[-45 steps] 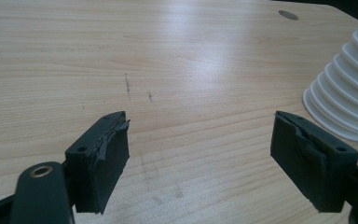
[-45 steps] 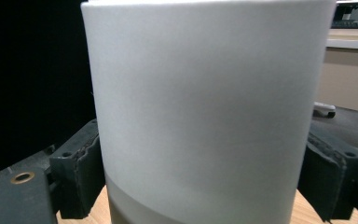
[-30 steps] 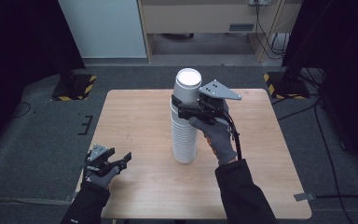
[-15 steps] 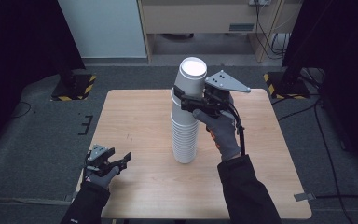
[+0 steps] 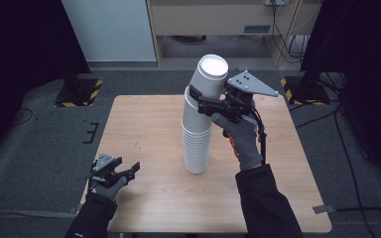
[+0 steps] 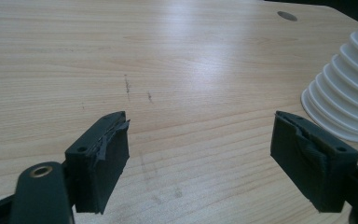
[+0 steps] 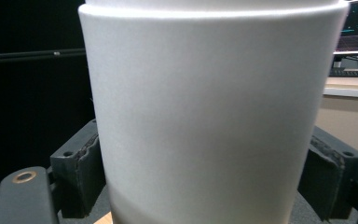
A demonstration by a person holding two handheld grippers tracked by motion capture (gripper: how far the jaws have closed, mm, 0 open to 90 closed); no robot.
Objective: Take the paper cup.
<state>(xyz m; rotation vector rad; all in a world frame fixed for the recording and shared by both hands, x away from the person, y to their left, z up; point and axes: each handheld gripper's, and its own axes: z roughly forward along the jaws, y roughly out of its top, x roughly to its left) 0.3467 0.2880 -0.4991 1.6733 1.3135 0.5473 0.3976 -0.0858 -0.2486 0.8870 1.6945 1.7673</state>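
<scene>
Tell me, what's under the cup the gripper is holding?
The right gripper clamps the top cup, lifted partway. Under it stands the stack of white cups, upside down on the wooden table. The lifted cup's rim is hidden behind the jaws.

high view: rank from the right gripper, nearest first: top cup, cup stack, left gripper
1. top cup: between the jaws of the right gripper.
2. cup stack: just below it, mid-table.
3. left gripper: at the table's near-left edge.
</scene>
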